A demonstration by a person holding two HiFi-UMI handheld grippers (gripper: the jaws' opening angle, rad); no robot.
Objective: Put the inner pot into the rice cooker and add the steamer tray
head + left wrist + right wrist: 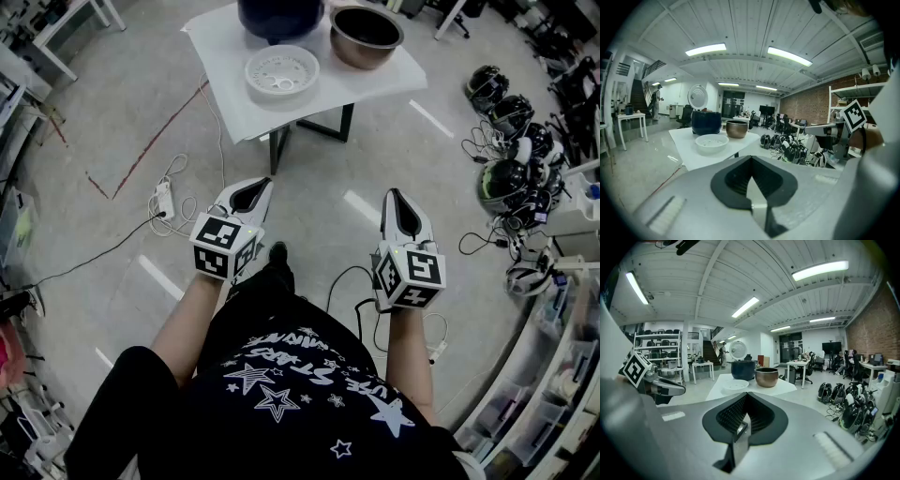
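Left gripper (pixel 256 185) and right gripper (pixel 394 195) both pressed together, empty. Pot (pixel 366 36) up top looks stiff, slick; I'd pinch the rim.

- Table (pixel 220 66): white top, dark legs, stands on grey floor (pixel 112 112).
- Dark-blue cooker (pixel 279 17) sits at the table's far side, partly cut off by the frame.
- Copper-coloured pot (pixel 366 36) stands upright just right of the cooker.
- White tray (pixel 281 71) lies in front of the cooker, apart from the pot.
- On the floor: power strip (pixel 164 199) with cables left of the table, red line (pixel 155 146), helmets (pixel 511 112) to the right.
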